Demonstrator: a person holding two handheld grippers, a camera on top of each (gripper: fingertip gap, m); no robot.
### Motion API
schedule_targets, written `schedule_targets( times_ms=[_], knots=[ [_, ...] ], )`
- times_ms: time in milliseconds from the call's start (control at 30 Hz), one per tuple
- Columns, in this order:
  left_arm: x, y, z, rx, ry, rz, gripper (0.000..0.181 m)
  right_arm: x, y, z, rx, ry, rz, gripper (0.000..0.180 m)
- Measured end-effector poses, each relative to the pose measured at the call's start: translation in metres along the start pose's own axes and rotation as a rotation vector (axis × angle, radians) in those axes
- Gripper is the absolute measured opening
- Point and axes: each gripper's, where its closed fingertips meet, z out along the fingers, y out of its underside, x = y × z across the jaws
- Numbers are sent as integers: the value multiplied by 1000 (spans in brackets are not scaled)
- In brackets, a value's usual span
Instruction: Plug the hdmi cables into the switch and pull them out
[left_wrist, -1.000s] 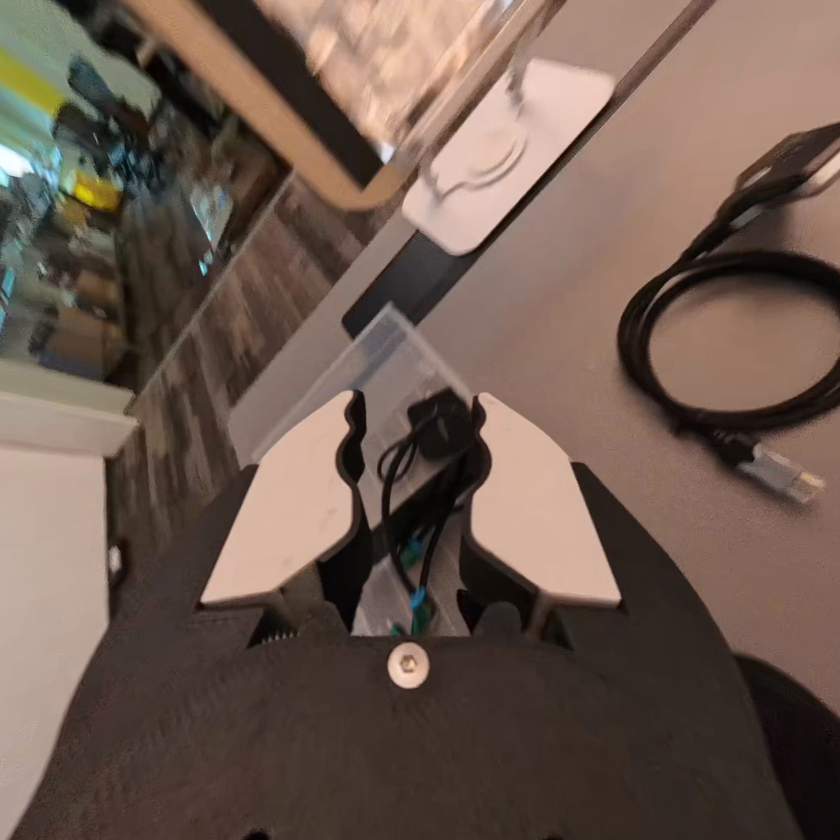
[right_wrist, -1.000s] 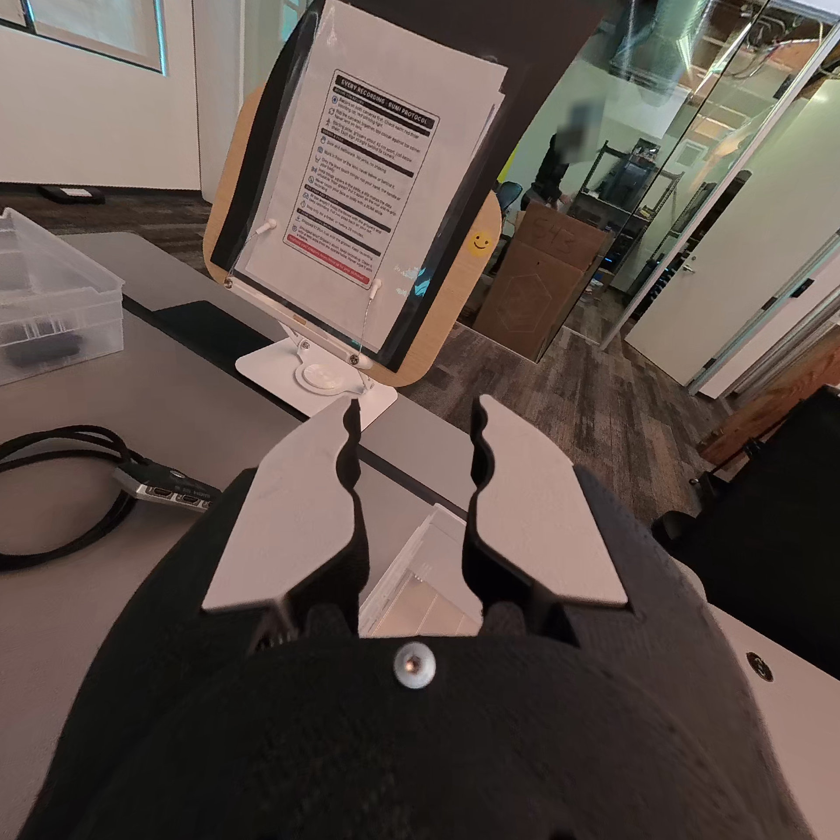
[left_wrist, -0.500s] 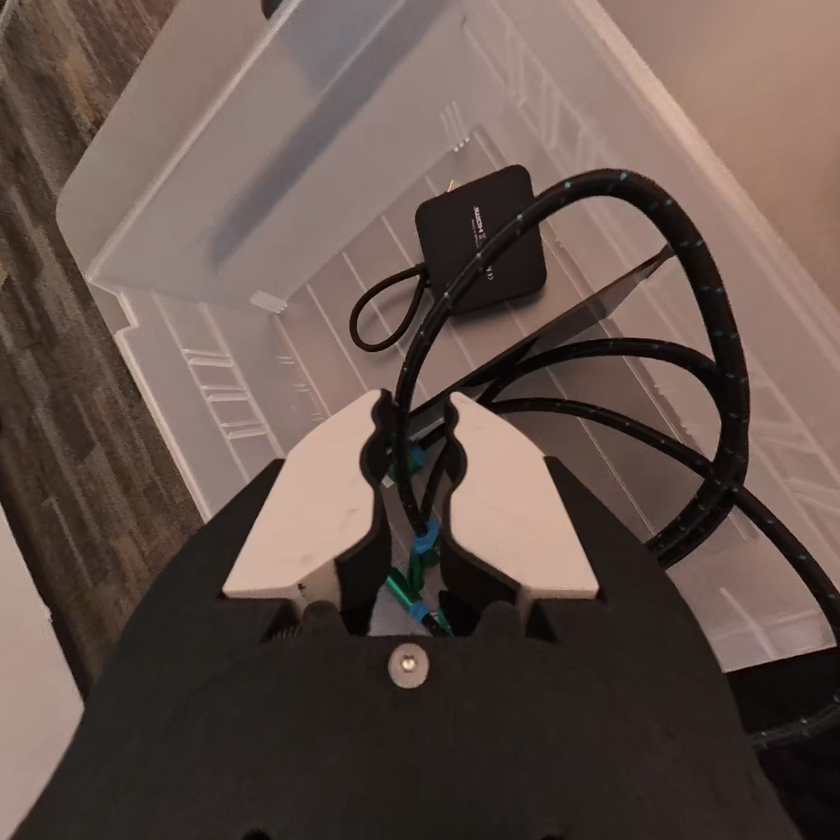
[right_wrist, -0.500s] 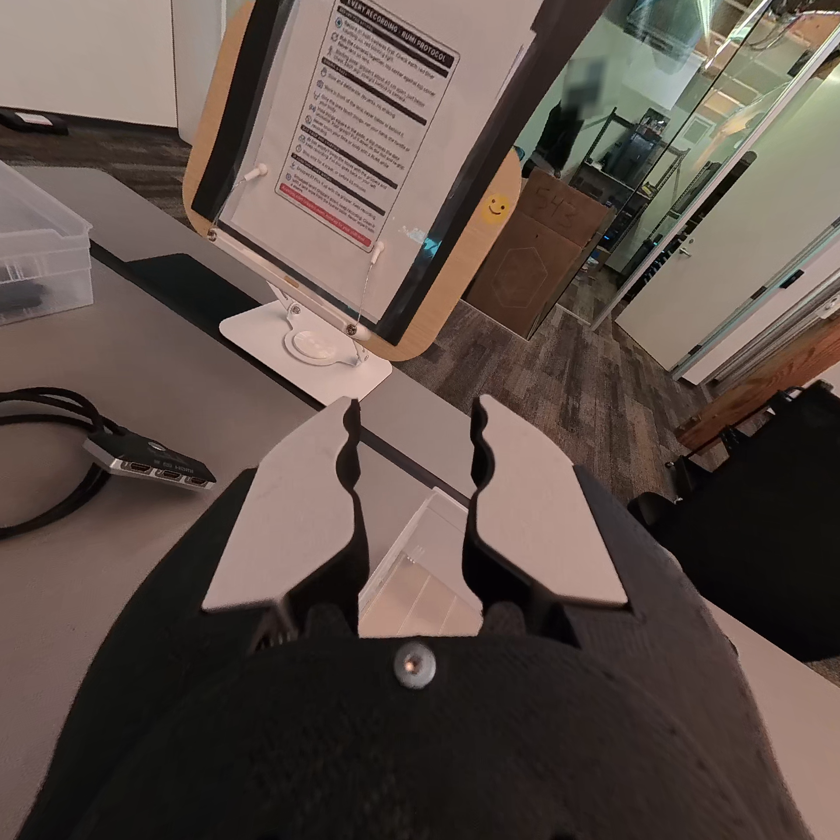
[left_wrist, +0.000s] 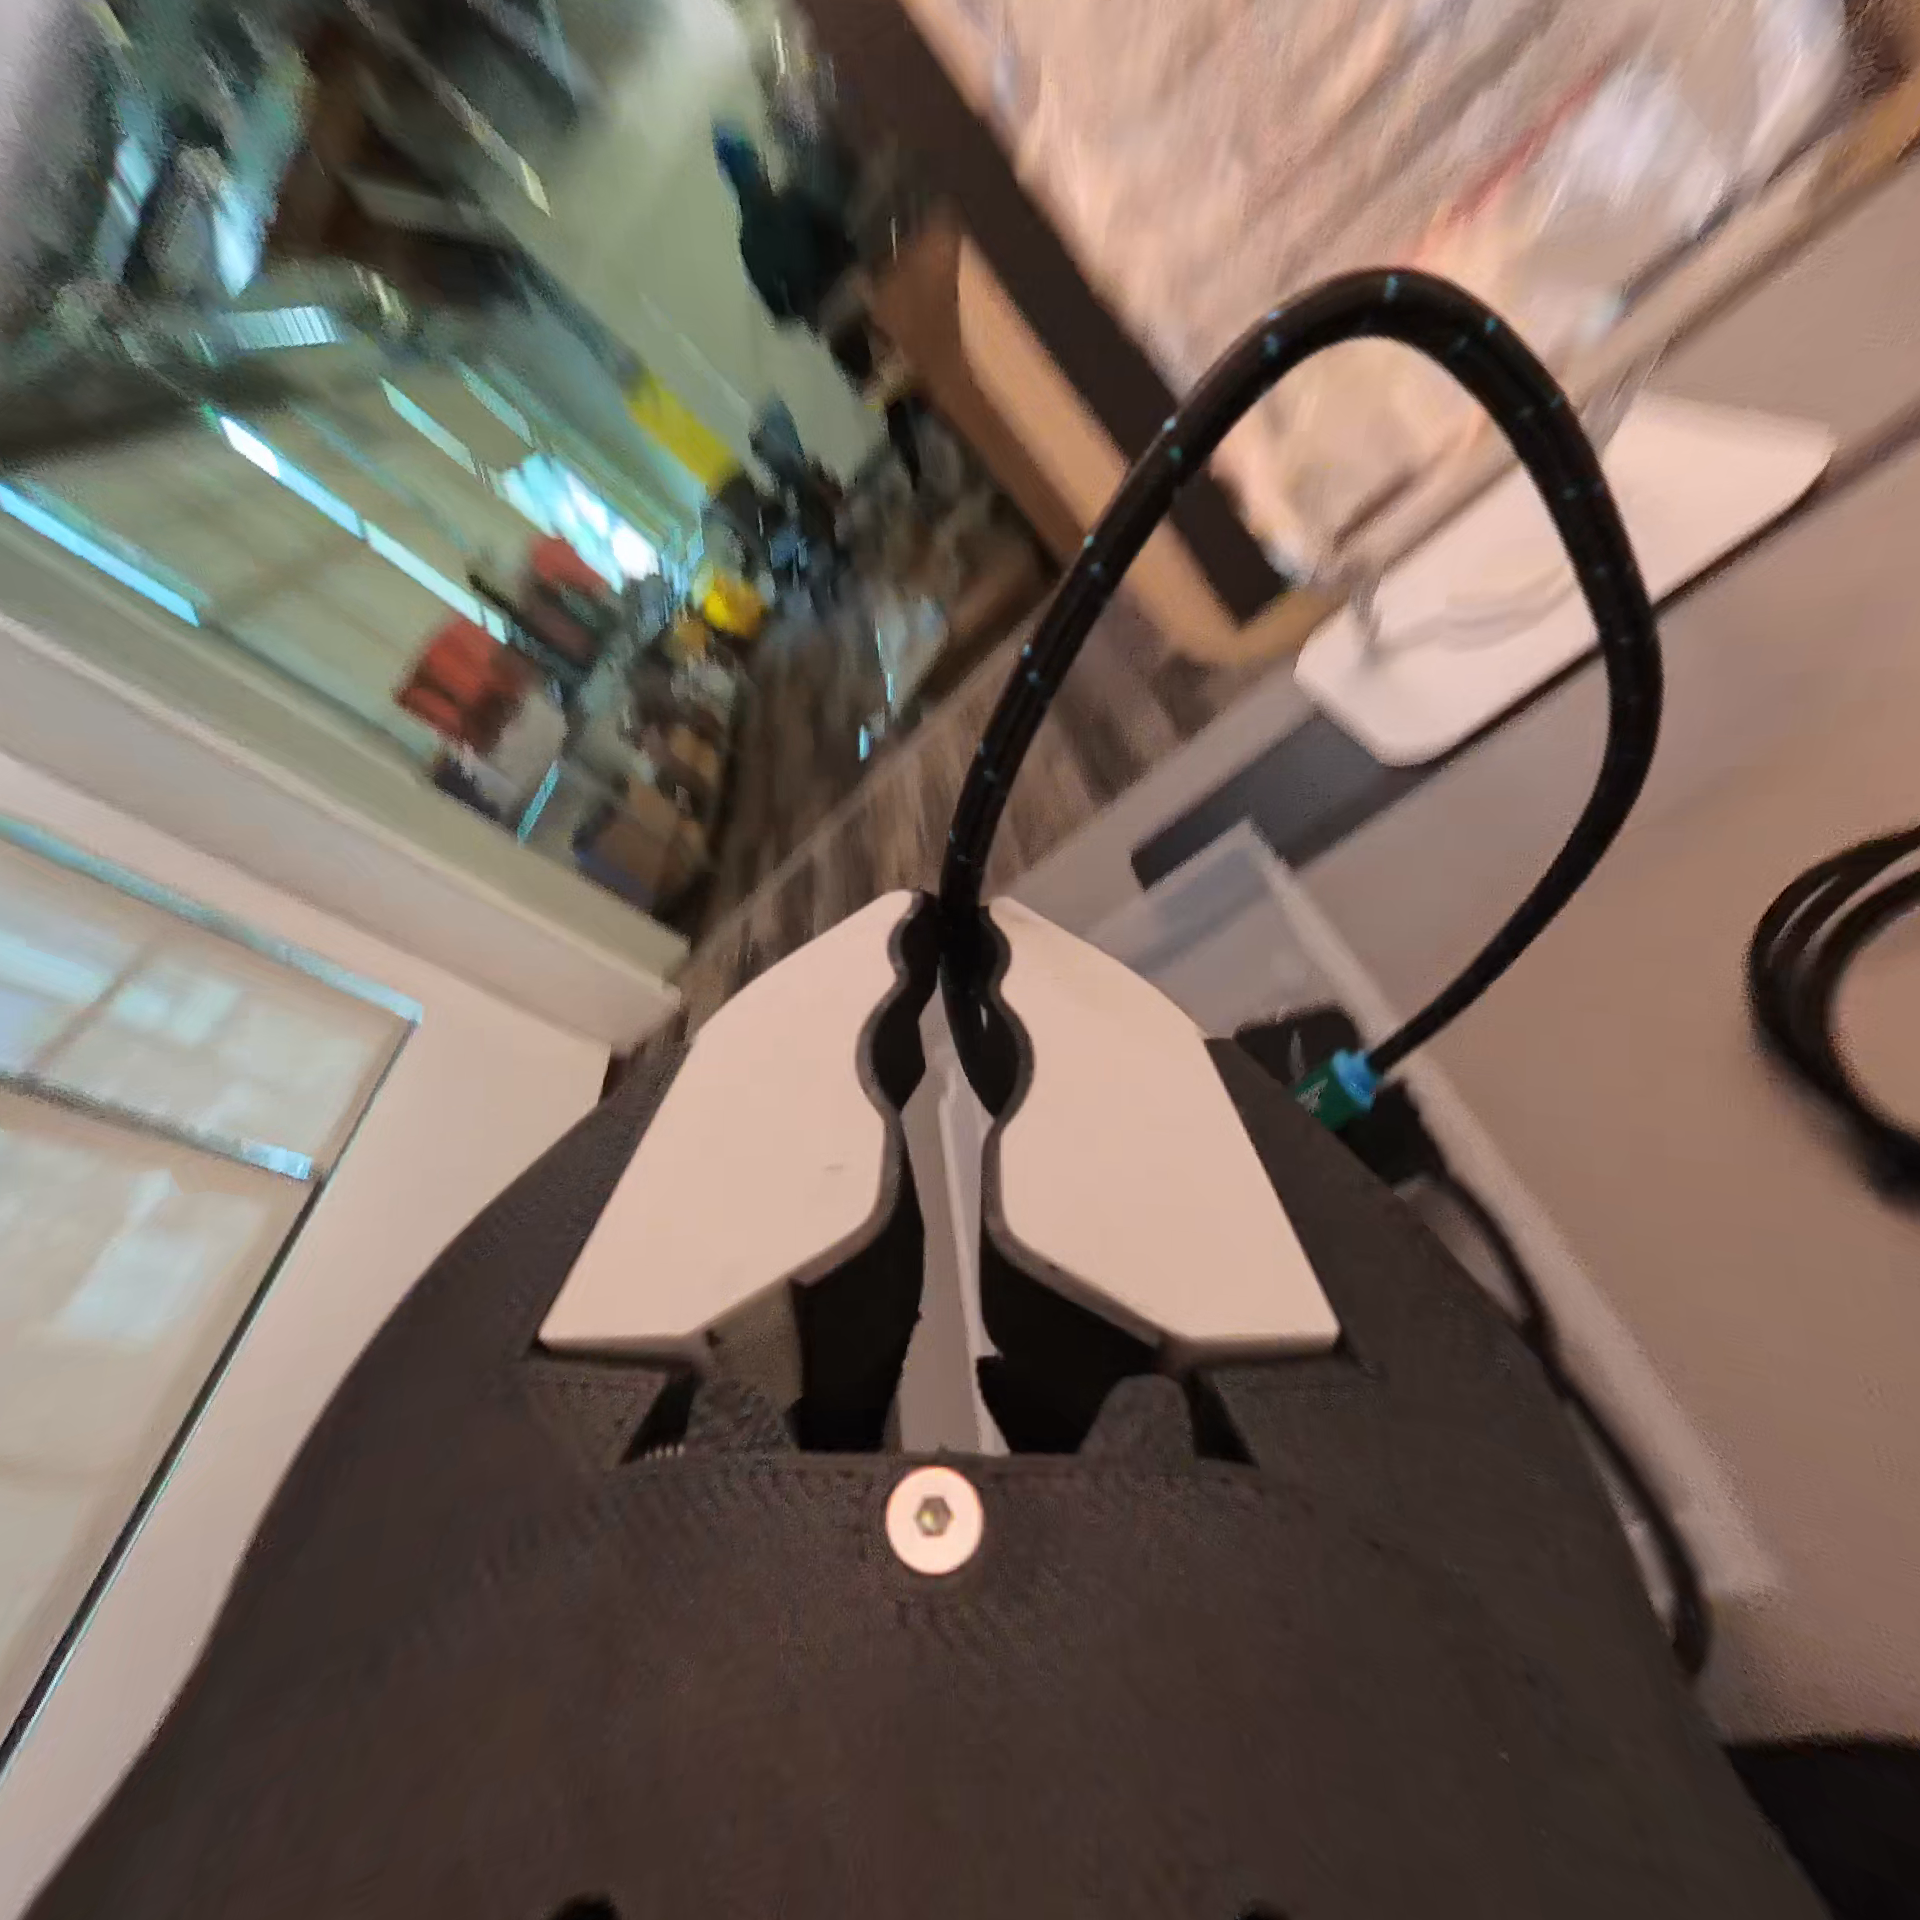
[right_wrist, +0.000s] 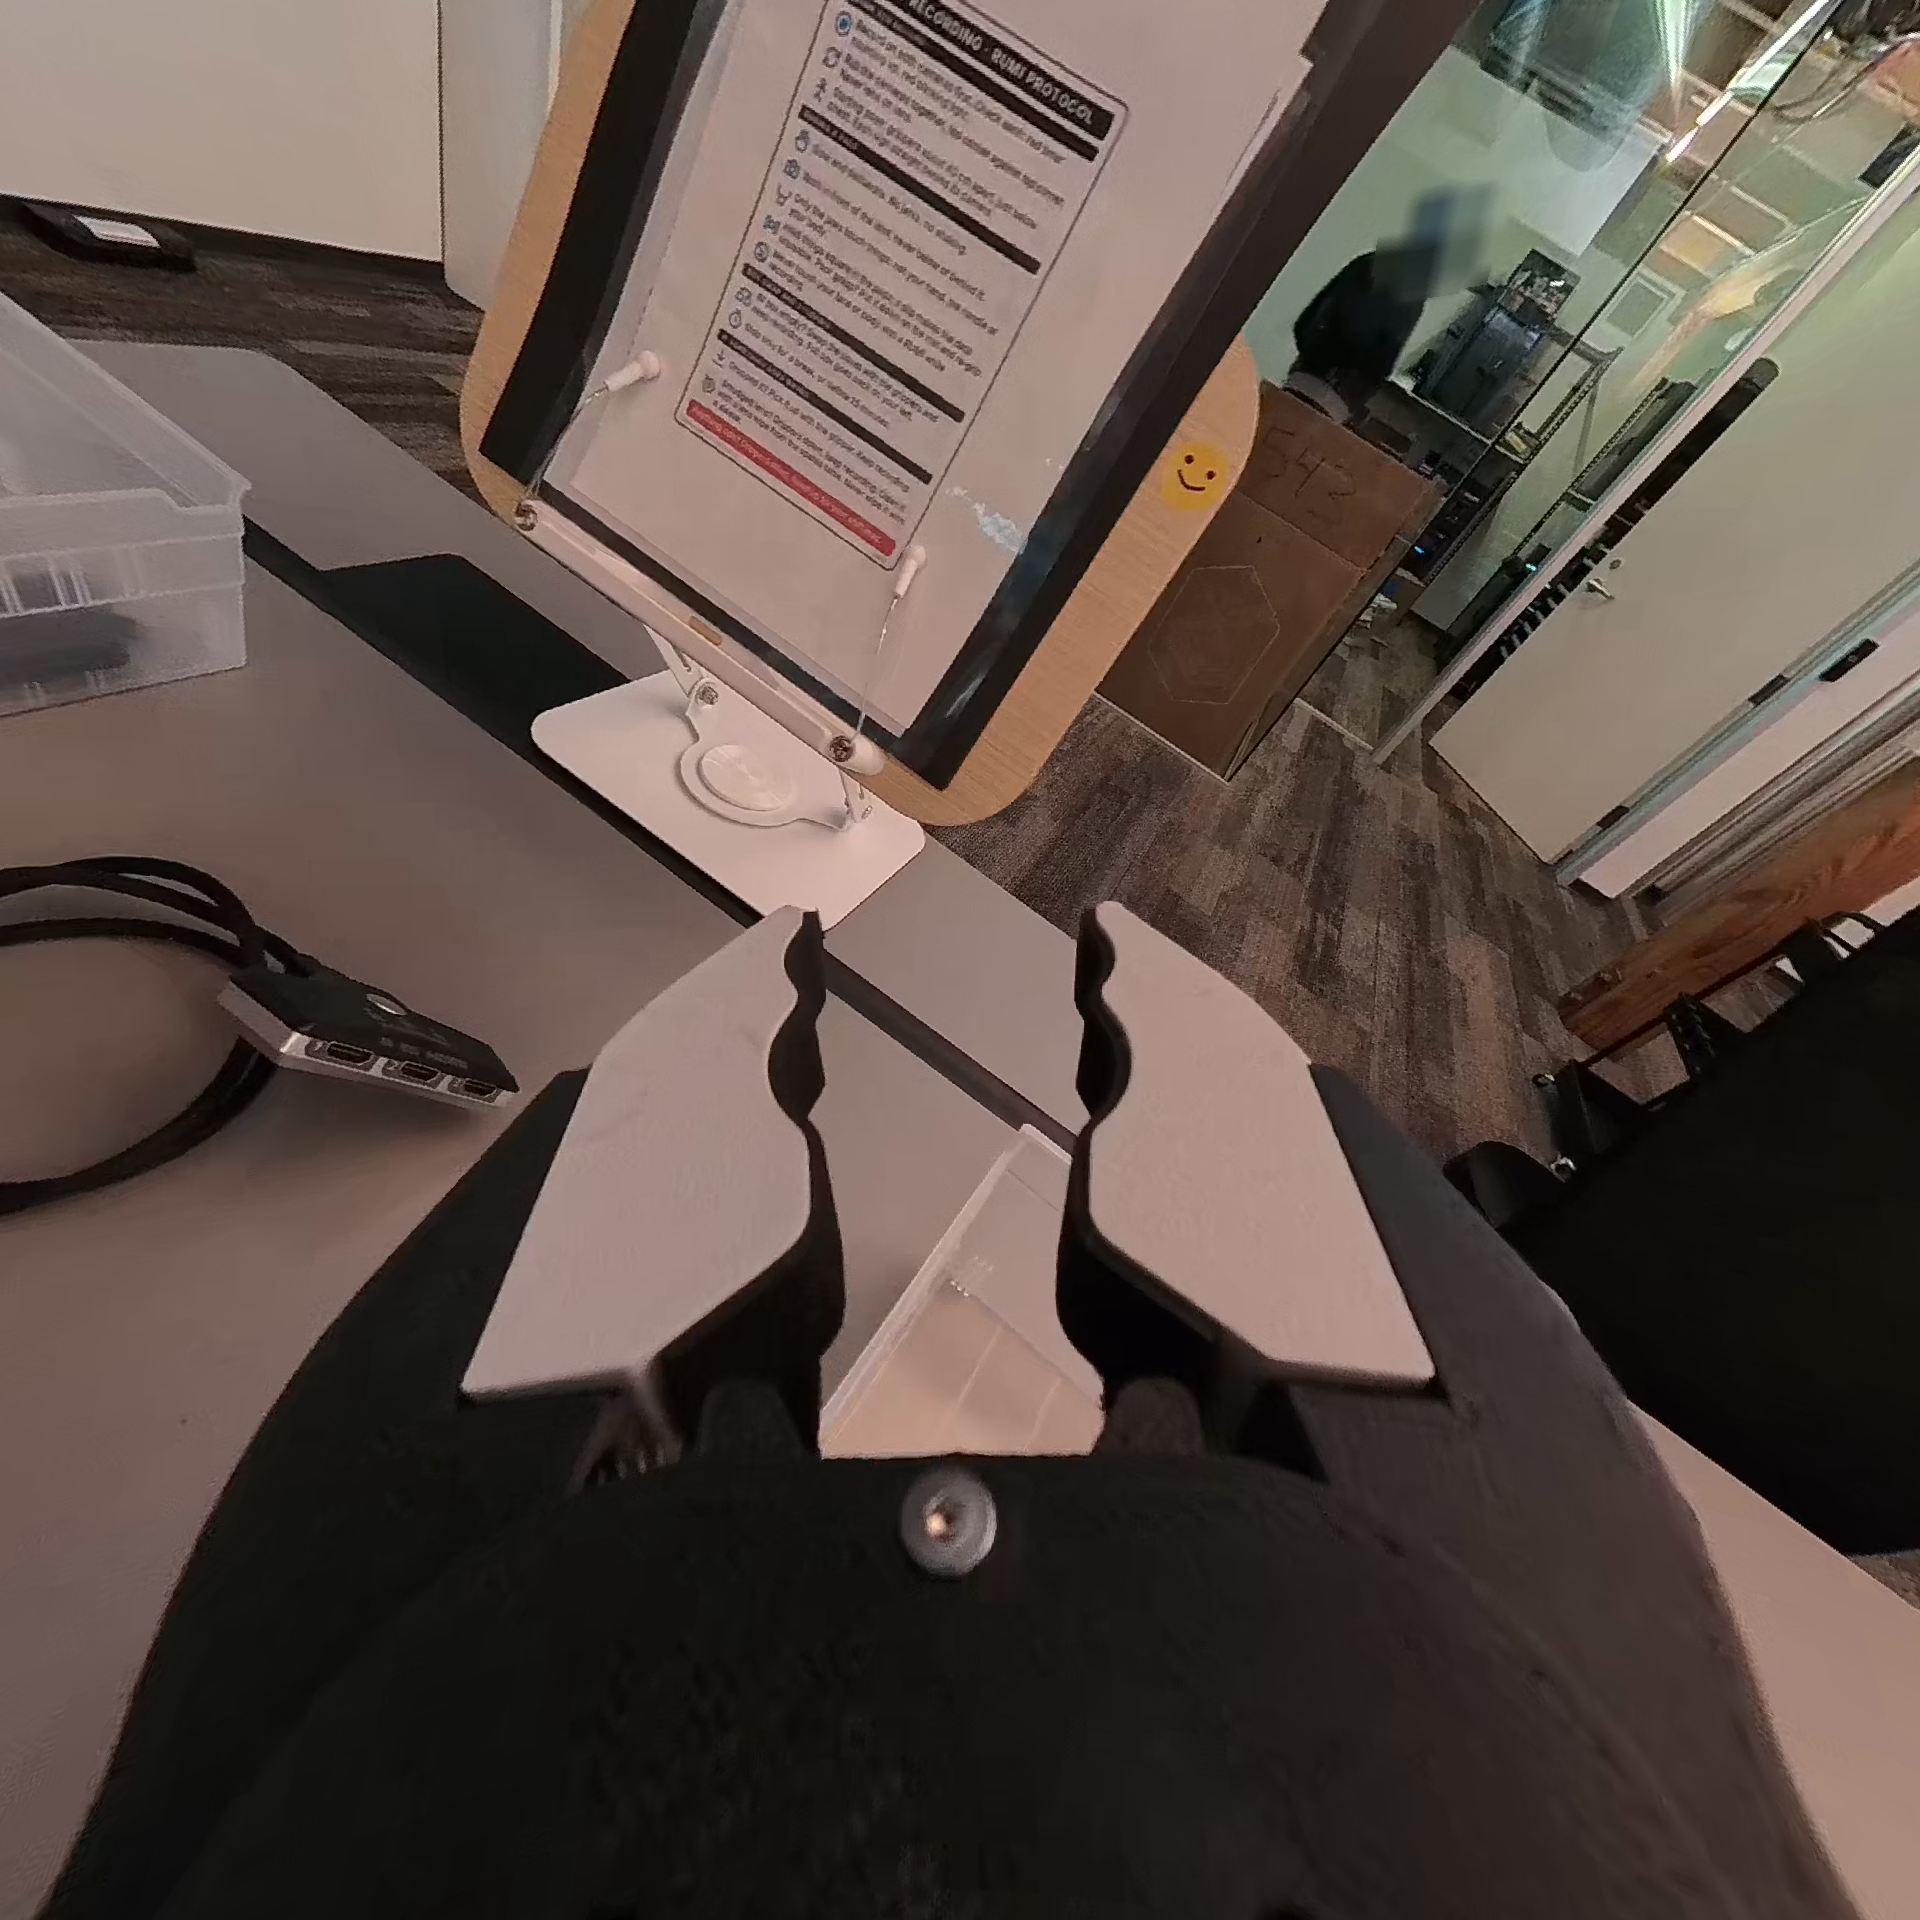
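My left gripper (left_wrist: 961, 940) is shut on a black braided HDMI cable (left_wrist: 1174, 447) with teal flecks. The cable arches up from the fingertips and comes down to a green and blue connector collar (left_wrist: 1335, 1096) at the right. The view is tilted and blurred. My right gripper (right_wrist: 943, 935) is open and empty above the grey table (right_wrist: 312, 831). The HDMI switch (right_wrist: 364, 1039), a flat dark box with a silver port edge, lies on the table left of it, its own black cable (right_wrist: 114, 904) coiled behind. That coil also shows in the left wrist view (left_wrist: 1829, 1029).
A document stand (right_wrist: 821, 343) on a white base (right_wrist: 727, 779) stands at the table's far edge. A clear plastic bin (right_wrist: 114, 540) sits at the left, another clear bin (right_wrist: 966, 1340) below my right gripper. A black chair (right_wrist: 1714, 1195) is at the right.
My left gripper has closed on the braided cable and lifted it out of the clear bin, swinging the view up. My right gripper has moved slightly, and stays open.
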Motion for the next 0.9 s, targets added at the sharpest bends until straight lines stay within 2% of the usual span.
schedule_targets(
  times_ms=[33,133,233,400,567,667,900],
  knots=[
    [7,-20,-11,83,20,-8,5,-1,0,0,0,-4,-1,47],
    [46,-67,-34,260,174,-30,5,-12,-2,3,8,-39,0,47],
    [96,-94,-35,323,328,1,6,-41,-13,9,48,-164,42,47],
    [175,-99,-8,245,429,182,6,-90,-51,-5,188,-392,120,44],
    [222,-90,10,173,431,341,6,-133,-90,-42,316,-636,186,42],
    [236,-88,14,158,445,372,6,-153,-95,-48,272,-699,200,42],
    [250,-87,9,149,455,423,6,-188,-52,-27,-25,-635,-62,38]
  ],
)
